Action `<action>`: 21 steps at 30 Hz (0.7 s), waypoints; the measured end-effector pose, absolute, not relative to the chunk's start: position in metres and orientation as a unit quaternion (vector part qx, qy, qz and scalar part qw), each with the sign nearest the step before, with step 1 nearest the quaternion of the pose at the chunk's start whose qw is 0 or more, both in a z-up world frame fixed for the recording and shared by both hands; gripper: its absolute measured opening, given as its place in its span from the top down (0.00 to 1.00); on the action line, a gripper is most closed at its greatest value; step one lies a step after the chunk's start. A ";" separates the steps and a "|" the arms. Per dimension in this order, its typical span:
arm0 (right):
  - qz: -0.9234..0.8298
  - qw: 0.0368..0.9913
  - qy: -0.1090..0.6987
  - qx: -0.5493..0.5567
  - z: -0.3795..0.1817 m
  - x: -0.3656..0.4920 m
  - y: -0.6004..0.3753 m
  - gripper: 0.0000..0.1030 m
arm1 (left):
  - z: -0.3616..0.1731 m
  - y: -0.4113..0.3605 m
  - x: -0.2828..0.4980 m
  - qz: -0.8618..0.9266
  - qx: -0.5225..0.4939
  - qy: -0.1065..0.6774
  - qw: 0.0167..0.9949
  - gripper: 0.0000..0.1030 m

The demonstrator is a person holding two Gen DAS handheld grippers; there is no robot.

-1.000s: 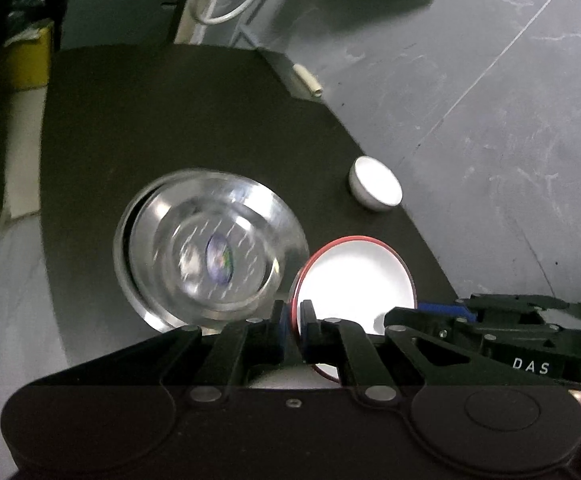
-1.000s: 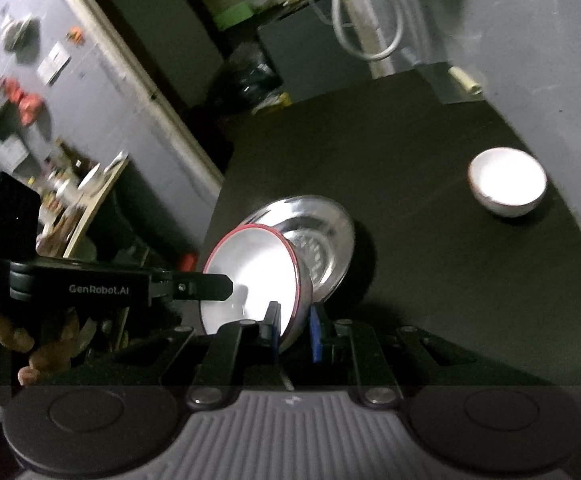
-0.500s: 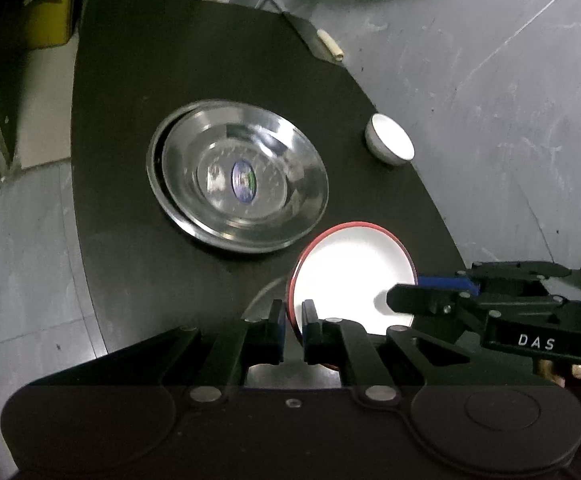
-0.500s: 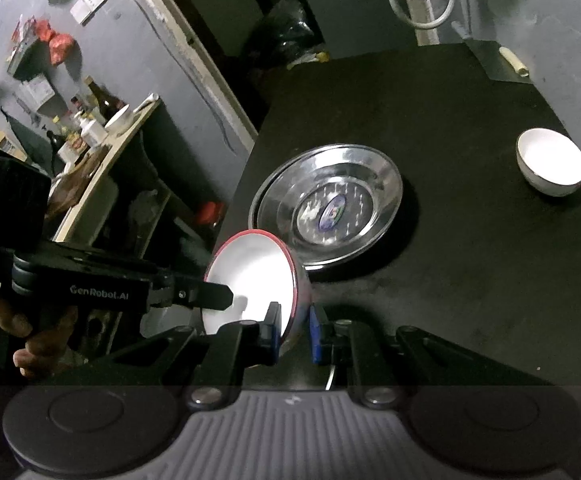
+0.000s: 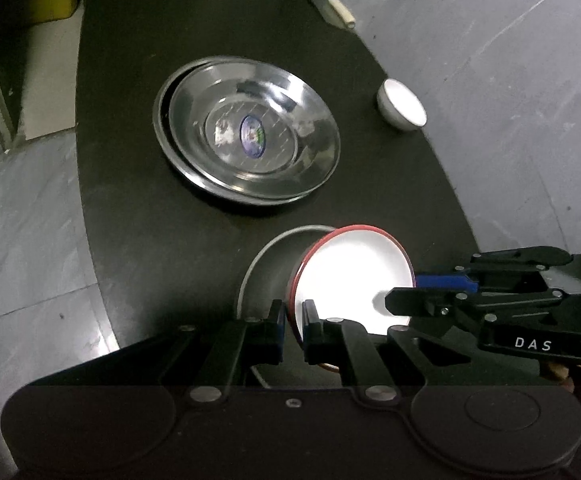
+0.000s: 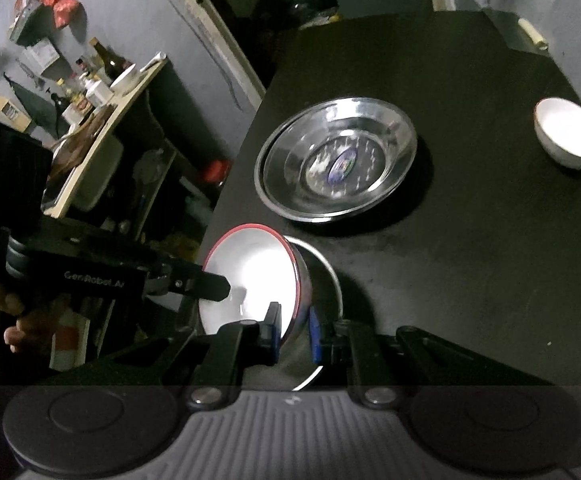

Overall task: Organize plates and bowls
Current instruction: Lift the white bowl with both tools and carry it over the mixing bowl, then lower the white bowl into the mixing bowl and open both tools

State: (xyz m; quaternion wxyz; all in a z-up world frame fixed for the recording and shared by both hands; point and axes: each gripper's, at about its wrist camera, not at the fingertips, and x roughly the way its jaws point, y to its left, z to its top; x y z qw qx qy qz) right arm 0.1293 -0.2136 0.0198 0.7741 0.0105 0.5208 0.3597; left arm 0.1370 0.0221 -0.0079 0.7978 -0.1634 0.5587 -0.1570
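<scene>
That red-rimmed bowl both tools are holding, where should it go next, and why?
Probably straight down. The red-rimmed bowl is pinched at its rim by the left tool and the right tool, tilted above a steel bowl on the black table. Lowering it a little and levelling it would likely nest the two.

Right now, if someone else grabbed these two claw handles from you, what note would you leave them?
Left claw: shut on the rim of the red-rimmed bowl.
Right claw: shut on the same bowl's opposite rim.
The bowl is tilted over a steel plate at the near edge of the black table.
Done: two steel plates are stacked mid-table.
Left: set this bowl down, then deal with the small white bowl, sitting alone at the far right.
</scene>
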 end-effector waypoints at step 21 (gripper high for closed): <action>0.365 0.747 0.555 -0.024 0.005 0.131 -0.201 0.84 | -0.024 0.012 0.144 -0.136 -0.130 0.604 0.774 0.91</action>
